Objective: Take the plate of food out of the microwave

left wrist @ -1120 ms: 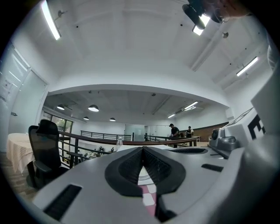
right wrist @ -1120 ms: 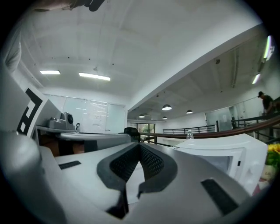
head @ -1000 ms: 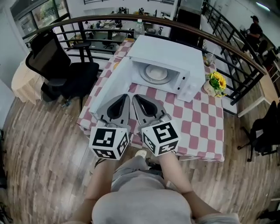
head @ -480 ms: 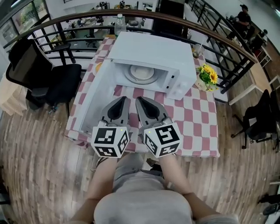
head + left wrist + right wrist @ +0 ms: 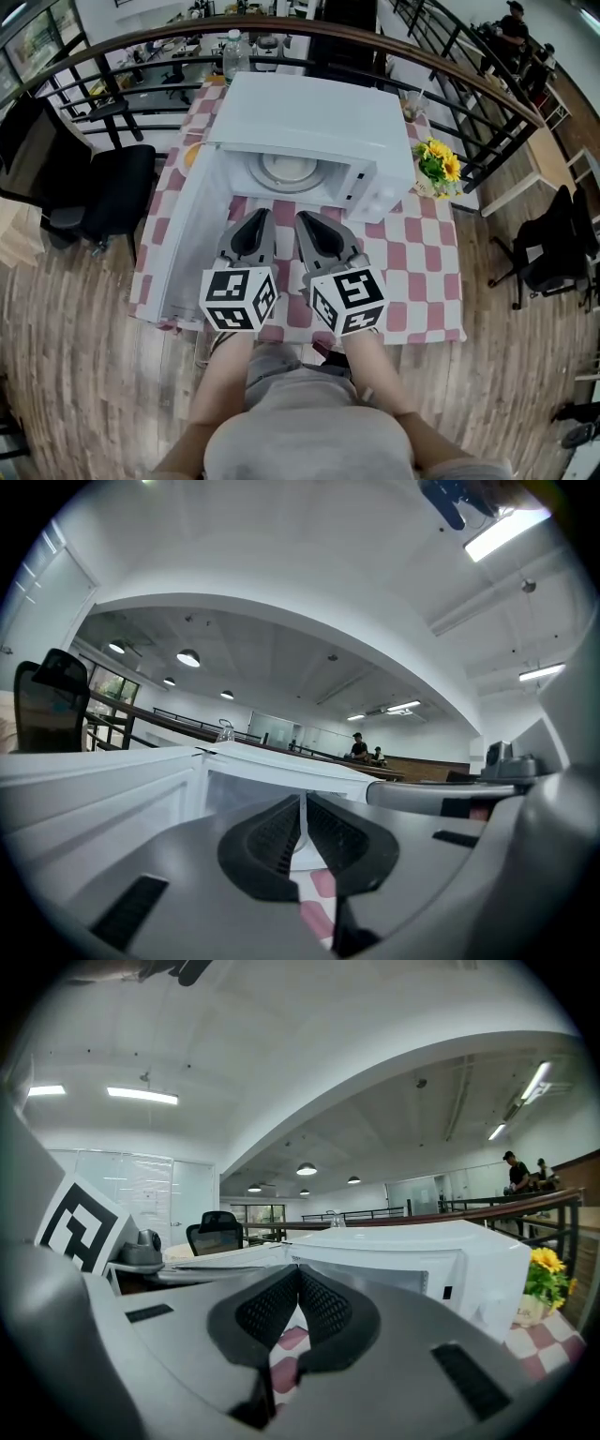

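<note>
A white microwave [image 5: 309, 117] stands on the checked table, its door [image 5: 183, 239] swung open to the left. Inside, a pale plate [image 5: 286, 171] lies on the turntable; what is on it I cannot make out. My left gripper [image 5: 265, 215] and right gripper [image 5: 301, 217] hover side by side just in front of the opening, both shut and empty. In the left gripper view the shut left gripper [image 5: 302, 800] points at the microwave [image 5: 281, 766]. The right gripper [image 5: 298, 1270] points at the microwave [image 5: 422, 1251] too.
The red-and-white checked table [image 5: 417, 272] bears a pot of yellow flowers [image 5: 436, 167] right of the microwave and a water bottle [image 5: 234, 52] behind it. A black office chair [image 5: 89, 183] stands at the left. A curved railing [image 5: 469, 70] runs behind the table.
Both grippers have moved forward and down towards the microwave's opening, staying shut and side by side. The microwave now sits nearer and larger in the head view.
</note>
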